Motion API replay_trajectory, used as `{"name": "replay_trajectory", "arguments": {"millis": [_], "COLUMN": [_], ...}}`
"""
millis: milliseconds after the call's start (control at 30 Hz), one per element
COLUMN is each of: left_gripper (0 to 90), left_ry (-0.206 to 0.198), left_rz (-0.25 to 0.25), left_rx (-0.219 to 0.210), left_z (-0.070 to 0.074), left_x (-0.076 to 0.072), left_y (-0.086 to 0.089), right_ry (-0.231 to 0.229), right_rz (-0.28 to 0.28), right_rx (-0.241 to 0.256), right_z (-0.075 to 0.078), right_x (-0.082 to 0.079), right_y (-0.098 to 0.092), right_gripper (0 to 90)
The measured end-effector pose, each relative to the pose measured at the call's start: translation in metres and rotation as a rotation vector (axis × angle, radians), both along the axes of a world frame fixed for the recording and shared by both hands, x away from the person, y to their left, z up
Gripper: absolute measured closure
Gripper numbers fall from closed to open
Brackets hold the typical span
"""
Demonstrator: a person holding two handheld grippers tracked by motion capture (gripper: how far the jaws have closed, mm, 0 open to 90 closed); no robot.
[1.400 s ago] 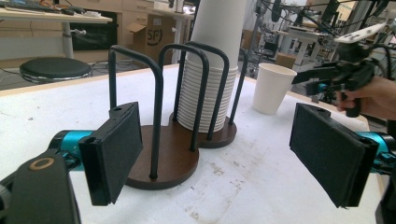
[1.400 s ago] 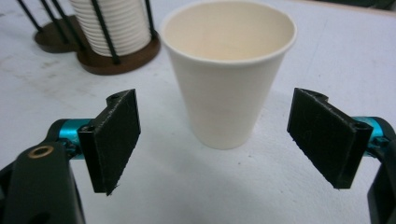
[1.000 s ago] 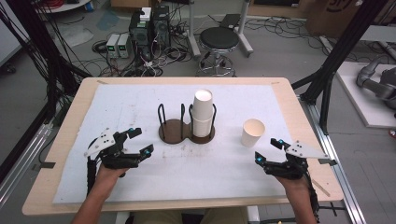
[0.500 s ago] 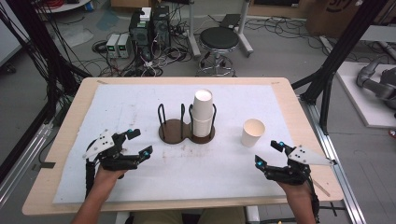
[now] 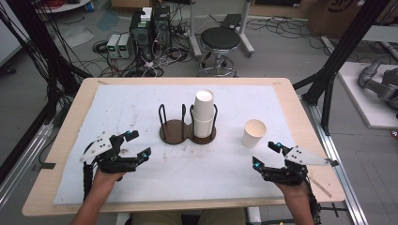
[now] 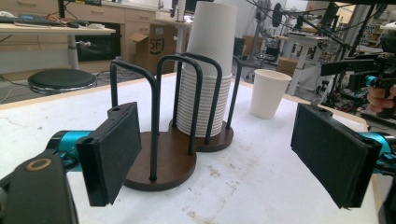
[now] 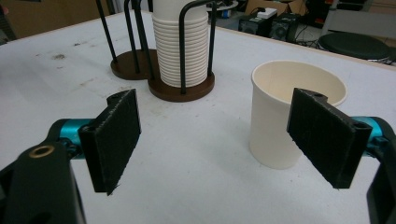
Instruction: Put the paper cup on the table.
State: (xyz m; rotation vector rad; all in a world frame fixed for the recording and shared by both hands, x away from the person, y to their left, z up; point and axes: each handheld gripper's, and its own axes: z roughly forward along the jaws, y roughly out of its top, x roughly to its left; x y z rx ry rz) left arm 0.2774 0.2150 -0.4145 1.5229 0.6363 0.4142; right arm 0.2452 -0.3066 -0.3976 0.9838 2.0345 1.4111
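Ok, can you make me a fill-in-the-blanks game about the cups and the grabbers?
1. The stack of cups stands upside down in the ____ side of the holder.
2. The single cup stands on the table with its opening facing ____.
3. The jaws of both the left gripper and the right gripper are ____.

Missing words: right; up; open
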Motion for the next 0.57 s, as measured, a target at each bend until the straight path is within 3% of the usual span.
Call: {"name": "replay_trajectory", "arguments": {"millis": [567], "left_gripper": [15.9], "left_ry": [0.005], "left_rz": [0.004], "left_rx": [0.001], "left_z": [-0.0010], "left_x": [0.0010], "left_y": [-0.0006], "right_ry": [-0.004], "right_rz": [-0.006], "right_rx": [0.000], "right_z": [-0.0013], "right_x": [0.0010], "right_y": [-0.0027], "right_gripper": [17.9]}}
